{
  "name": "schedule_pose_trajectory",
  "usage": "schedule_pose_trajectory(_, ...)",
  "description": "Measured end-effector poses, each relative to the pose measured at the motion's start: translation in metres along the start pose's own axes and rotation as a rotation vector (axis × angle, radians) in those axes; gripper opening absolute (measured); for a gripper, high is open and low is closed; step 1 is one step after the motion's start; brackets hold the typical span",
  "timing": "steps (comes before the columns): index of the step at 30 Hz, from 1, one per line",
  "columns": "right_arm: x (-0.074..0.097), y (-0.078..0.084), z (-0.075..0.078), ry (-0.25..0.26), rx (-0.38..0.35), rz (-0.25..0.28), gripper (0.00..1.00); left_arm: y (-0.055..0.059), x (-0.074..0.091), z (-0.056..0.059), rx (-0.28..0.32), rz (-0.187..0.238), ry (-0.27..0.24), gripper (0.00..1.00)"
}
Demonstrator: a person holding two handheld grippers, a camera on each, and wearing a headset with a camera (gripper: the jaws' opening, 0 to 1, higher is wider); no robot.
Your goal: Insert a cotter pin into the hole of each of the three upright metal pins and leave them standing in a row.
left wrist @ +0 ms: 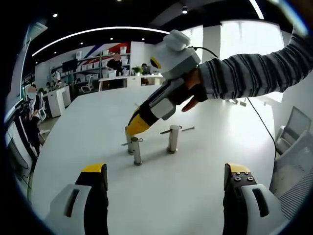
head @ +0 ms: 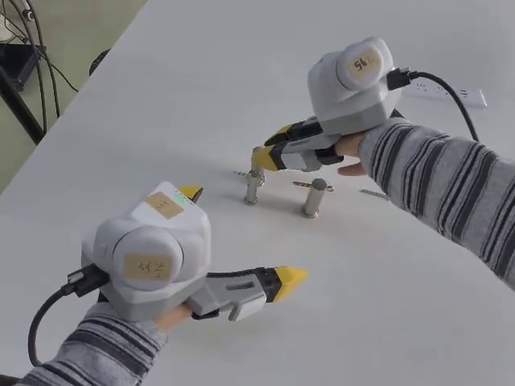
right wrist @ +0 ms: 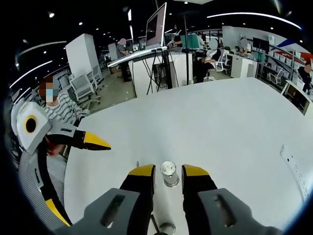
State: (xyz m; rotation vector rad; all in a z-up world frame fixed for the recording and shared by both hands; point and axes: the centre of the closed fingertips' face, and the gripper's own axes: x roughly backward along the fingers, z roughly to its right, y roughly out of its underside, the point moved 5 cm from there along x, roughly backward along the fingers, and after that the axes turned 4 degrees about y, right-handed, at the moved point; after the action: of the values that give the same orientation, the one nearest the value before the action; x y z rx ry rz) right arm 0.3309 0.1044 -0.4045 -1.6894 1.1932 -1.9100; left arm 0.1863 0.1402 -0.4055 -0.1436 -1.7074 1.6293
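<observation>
1. Left gripper (head: 240, 235) is hanging wide open and empty over the near part of the table (head: 386, 305), well apart from the pins, so it is taking no part in the work at this point.
2. Front-left pin (head: 253, 188) is standing upright. A thin wire (head: 240, 172) is showing just beside its head, but it is too small to tell whether it is passing through a hole or lying loose.
3. Far pin (right wrist: 169, 177) is also standing, and the right gripper (right wrist: 168, 170) is straddling its head with a jaw close on each side. I cannot tell whether they are pinching it.
4. Right-hand pin (head: 313, 198) is standing with a cotter pin (head: 301, 184) sitting crosswise through its top, so this one is looking finished.
5. Spare cotter pin (head: 374, 193) is lying flat on the table farther right, near the sleeve.
6. Progress is looking partial: one pin is clearly fitted, at least one seems to be waiting, and the three are not yet forming a straight row.
</observation>
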Motion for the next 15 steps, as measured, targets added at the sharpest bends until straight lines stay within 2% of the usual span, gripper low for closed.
schedule_pose_trajectory(9, -0.009, 0.0064, 0.0026, 0.005, -0.003, -0.039, 0.12, -0.0003, -0.0016, -0.0015, 0.004, 0.001, -0.001, 0.97)
schedule_pose_trajectory(15, -0.0095, 0.0059, 0.0002, -0.005, -0.023, -0.026, 0.1, -0.0004, -0.0023, -0.002, 0.003, 0.0, -0.001, 0.97)
